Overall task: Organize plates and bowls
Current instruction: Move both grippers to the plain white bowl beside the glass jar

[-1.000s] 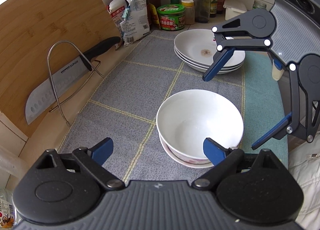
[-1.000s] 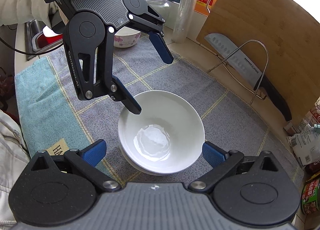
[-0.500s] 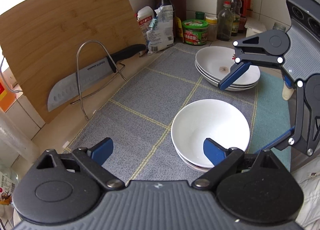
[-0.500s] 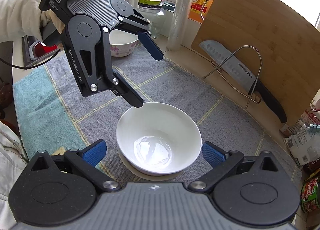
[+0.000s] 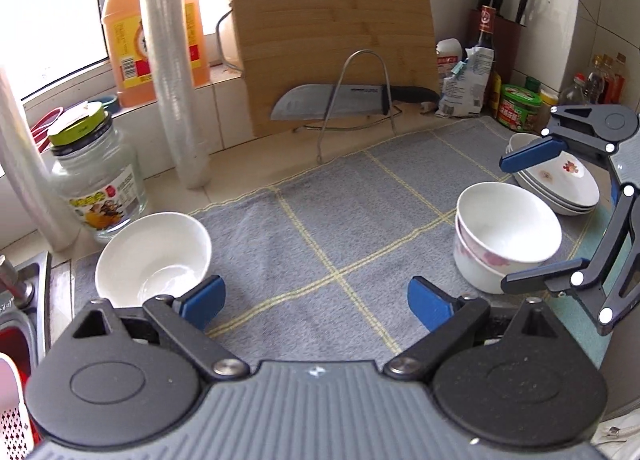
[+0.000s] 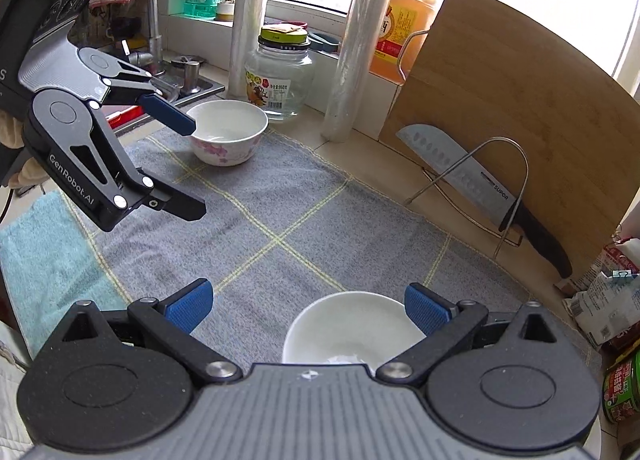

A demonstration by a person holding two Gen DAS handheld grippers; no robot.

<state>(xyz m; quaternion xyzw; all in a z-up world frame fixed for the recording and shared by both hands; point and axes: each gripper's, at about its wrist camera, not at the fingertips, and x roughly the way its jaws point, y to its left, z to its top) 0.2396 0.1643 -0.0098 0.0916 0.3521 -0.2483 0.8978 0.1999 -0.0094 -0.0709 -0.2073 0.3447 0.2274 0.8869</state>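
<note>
The left claw [image 5: 316, 302] hangs over the grey checked mat [image 5: 320, 219] with its blue pads spread wide and nothing between them, tipped down toward the cloth. Just beyond its left pad sits a single white bowl [image 5: 154, 256] at the mat's near-sink corner; from the right wrist view that same bowl shows a pink flower print on its side. The right claw [image 6: 308, 308] is also spread wide and empty, poised above the mat, with the stacked bowls [image 6: 350, 330] directly below and partly hidden by its body. In the left wrist view this stack is two white bowls nested, the lower one with pink flowers, standing on the mat's right side. Just behind them is a pile of shallow white plates [image 5: 560, 187], three I think, though the right claw's upper finger covers part of the rim. Further out, along the back of the worktop [image 5: 248, 163], a cleaver [image 5: 340, 99] rests in a wire rack [image 5: 360, 95] against a bamboo cutting board [image 5: 332, 27]. A glass jar [image 5: 94, 183] with a green lid, two rolls of cling film [image 5: 176, 67] and an orange oil jug [image 5: 132, 27] stand near the window, and a steel sink edge [image 5: 40, 284] shows at the left.
</note>
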